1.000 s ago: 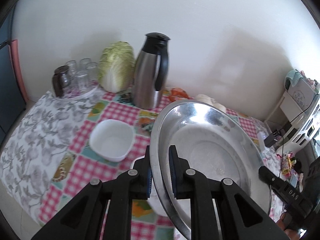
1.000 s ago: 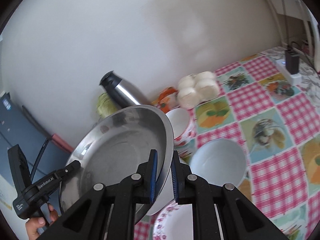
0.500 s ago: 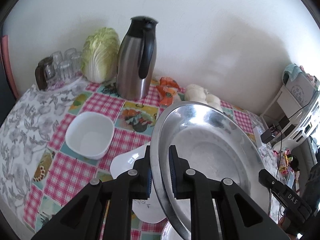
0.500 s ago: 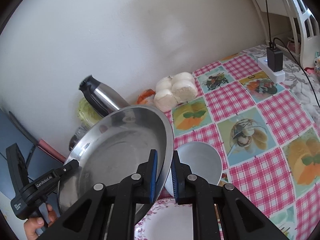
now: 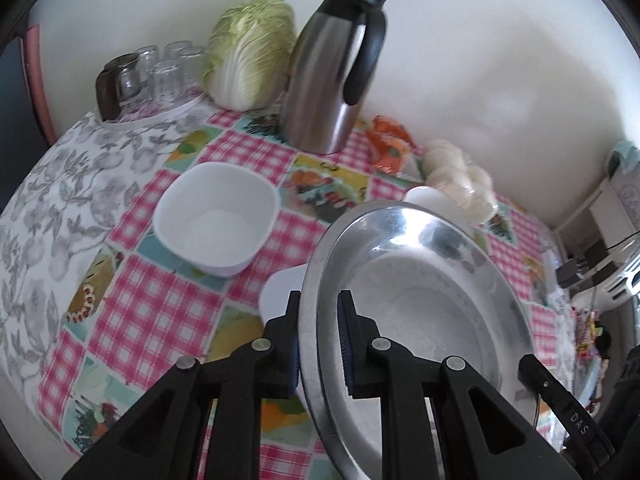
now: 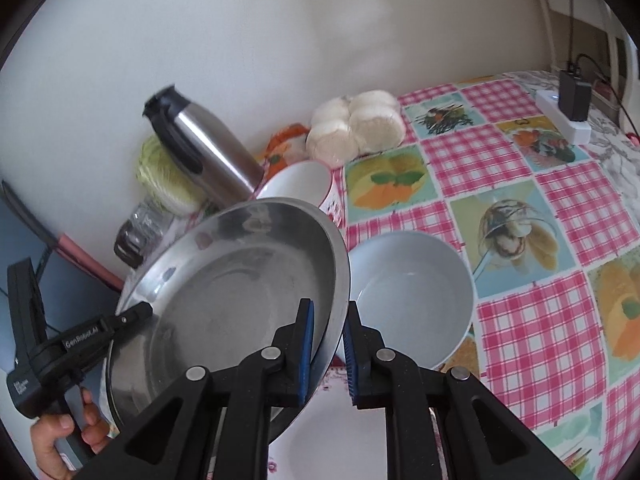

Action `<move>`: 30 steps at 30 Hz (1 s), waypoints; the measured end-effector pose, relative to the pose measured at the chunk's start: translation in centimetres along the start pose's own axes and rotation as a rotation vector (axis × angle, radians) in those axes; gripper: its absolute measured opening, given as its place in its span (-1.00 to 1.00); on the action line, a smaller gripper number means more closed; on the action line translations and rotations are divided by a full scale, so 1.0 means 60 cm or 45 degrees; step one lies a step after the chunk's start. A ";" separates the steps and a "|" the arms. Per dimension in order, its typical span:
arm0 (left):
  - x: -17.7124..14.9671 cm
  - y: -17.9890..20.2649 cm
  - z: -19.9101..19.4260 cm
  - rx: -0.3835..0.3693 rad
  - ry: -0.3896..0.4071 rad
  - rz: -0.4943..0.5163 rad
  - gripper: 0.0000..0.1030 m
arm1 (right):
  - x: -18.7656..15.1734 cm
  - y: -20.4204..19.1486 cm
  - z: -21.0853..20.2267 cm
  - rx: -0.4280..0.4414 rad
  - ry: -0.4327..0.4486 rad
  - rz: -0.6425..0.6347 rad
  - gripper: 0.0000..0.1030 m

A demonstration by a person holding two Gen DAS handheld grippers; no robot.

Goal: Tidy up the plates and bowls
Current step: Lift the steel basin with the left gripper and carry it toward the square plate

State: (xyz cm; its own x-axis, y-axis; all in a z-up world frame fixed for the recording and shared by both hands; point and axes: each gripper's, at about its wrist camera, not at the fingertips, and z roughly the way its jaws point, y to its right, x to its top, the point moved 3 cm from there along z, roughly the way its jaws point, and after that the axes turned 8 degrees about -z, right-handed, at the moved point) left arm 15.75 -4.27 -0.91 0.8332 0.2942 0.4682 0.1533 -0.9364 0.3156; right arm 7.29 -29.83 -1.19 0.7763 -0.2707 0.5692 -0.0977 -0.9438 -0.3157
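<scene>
Left gripper (image 5: pixel 318 336) is seen clamped on the near rim of a large steel plate (image 5: pixel 420 312), its blue pads pinching the metal from both sides. The plate is held tilted above the checked tablecloth (image 5: pixel 132 312), probably so that it can be lowered onto the white dishes beneath. A square white bowl (image 5: pixel 216 224) is left apart, near a steel jug (image 5: pixel 332 80). On the other tool's arm, "DAS" can be read.

Right gripper (image 6: pixel 328 340) is pressed onto the opposite rim of the steel plate (image 6: pixel 240 292), so the load is shared by two grips. A round pale bowl (image 6: pixel 412 296) lies just beside it. "GenRobot.AI" is printed on the left tool.
</scene>
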 end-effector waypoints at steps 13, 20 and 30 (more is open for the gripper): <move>0.001 -0.064 0.042 0.044 -0.064 -0.131 -0.70 | -0.014 -0.036 0.047 -0.023 -0.086 -0.112 -0.69; 0.000 -0.080 0.058 0.074 -0.084 -0.168 -0.70 | -0.021 -0.047 0.074 -0.053 -0.131 -0.153 -0.68; -0.006 -0.090 0.079 0.116 -0.112 -0.179 -0.66 | -0.024 -0.058 0.098 -0.114 -0.160 -0.223 -0.69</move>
State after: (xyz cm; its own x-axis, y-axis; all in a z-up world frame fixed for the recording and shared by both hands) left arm 17.16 -0.23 -6.72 0.8429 0.4091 0.3496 0.3156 -0.9020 0.2946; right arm 10.17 -25.07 -5.34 0.8572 -0.0810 0.5085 -0.0051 -0.9888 -0.1489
